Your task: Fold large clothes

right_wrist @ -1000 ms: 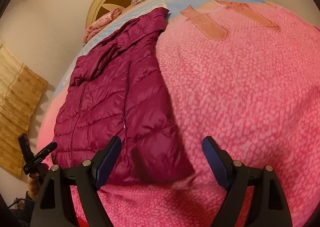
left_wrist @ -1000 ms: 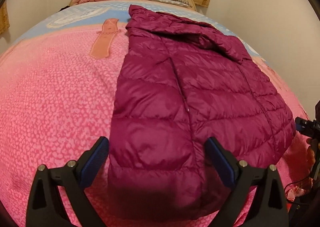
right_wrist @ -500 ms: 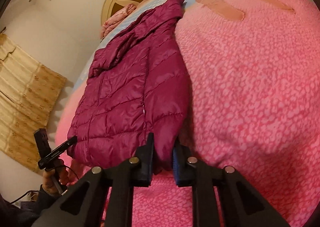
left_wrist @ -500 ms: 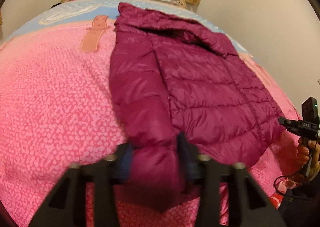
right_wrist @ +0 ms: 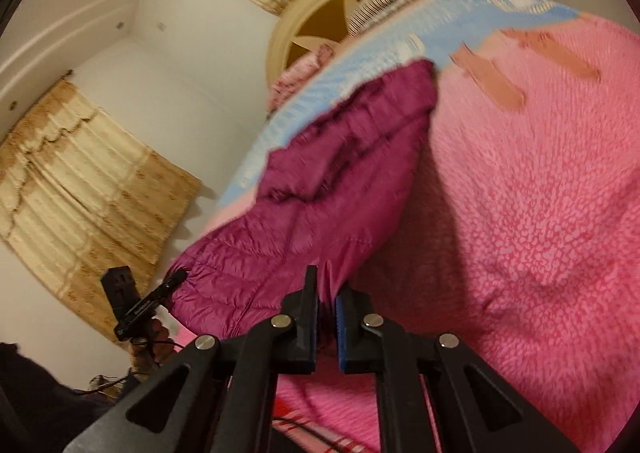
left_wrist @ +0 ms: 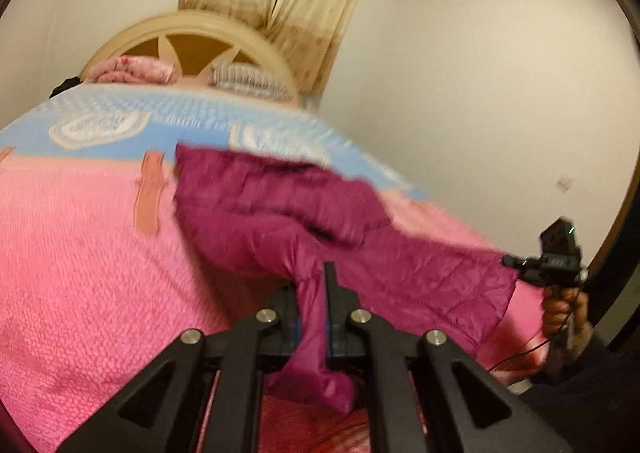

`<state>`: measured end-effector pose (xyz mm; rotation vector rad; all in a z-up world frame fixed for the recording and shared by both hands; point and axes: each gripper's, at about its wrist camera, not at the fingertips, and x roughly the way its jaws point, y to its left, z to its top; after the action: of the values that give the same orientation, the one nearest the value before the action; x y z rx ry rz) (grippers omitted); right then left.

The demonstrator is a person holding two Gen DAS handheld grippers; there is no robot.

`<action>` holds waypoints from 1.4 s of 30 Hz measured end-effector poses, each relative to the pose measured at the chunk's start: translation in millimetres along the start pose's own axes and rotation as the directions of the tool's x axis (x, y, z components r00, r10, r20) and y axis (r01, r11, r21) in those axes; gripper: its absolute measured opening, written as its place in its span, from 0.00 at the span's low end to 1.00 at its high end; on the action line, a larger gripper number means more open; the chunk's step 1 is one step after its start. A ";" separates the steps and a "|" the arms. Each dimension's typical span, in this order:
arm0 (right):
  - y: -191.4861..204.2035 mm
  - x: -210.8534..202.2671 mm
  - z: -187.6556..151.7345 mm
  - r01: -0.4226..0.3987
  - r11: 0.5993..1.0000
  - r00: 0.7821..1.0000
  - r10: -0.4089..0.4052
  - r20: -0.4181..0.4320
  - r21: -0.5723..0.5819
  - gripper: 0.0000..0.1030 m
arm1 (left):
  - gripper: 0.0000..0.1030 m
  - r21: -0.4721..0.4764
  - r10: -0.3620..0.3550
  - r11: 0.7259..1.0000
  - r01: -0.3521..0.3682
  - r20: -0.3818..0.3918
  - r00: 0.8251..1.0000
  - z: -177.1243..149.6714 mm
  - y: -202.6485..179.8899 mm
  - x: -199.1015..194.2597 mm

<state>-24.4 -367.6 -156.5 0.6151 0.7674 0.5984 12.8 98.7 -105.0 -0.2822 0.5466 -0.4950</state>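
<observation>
Both grippers have gone from wide open above the hem to clamped on it, and the near end of the puffer jacket point(left_wrist: 280, 221) is now lifted off the bed point(left_wrist: 80, 273), while one second ago it lay flat. The left gripper point(left_wrist: 312, 317) pinches a bunch of magenta fabric between its closed fingers; a loose flap hangs below them. The right gripper point(right_wrist: 327, 313) is also closed on a thin fold of the hem, near the other bottom corner.

The collar end of the jacket lies on the pink blanket point(right_wrist: 540, 213) toward the headboard point(left_wrist: 180, 37), close to the blue strip of the bedcover. The lower half hangs in the air between the two grippers, above the foot edge of the bed. Both views are blurred, so the motion is probably fast.

I judge the step in hand is to carry the hem toward the collar for a fold across the middle. To do it well, both grippers should travel at the same height and speed, with the hem stretched between them, so the padded fabric does not sag or twist. The shell looks slippery, therefore the grip should not loosen until the hem lies on the collar part.
</observation>
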 end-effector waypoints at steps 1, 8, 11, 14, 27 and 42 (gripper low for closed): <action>4.9 -10.6 3.2 -0.022 1.000 1.000 0.022 0.020 0.004 0.06 | 0.07 -0.009 -0.027 1.000 0.028 0.022 0.999 6.1 -3.9 -8.2; 39.7 -62.0 42.1 -0.122 0.991 0.979 0.129 0.157 -0.050 0.06 | 0.07 0.050 -0.086 0.995 0.082 0.098 0.991 56.0 -15.5 -12.3; 44.4 -53.4 68.3 -0.125 0.989 0.973 0.137 0.185 -0.074 0.05 | 0.08 0.035 -0.087 0.996 0.084 0.097 0.991 78.4 3.8 10.1; 39.1 -24.6 103.7 -0.127 0.990 0.971 0.136 0.198 -0.055 0.05 | 0.08 -0.013 -0.111 0.994 0.112 0.038 0.993 101.3 33.0 42.8; -41.8 155.3 239.2 0.128 0.987 0.985 -0.138 0.107 0.100 0.05 | 0.13 -0.239 -0.029 0.971 -0.014 -0.173 0.985 150.4 149.6 223.0; -123.1 251.8 252.6 0.216 0.963 0.976 -0.213 -0.033 0.158 0.06 | 1.00 -0.222 0.298 0.926 -0.306 -0.070 0.952 154.6 168.7 181.7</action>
<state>348.5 -348.9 -210.3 0.6659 0.8900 0.3439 296.7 166.6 -119.9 -0.4041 0.6706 -0.1351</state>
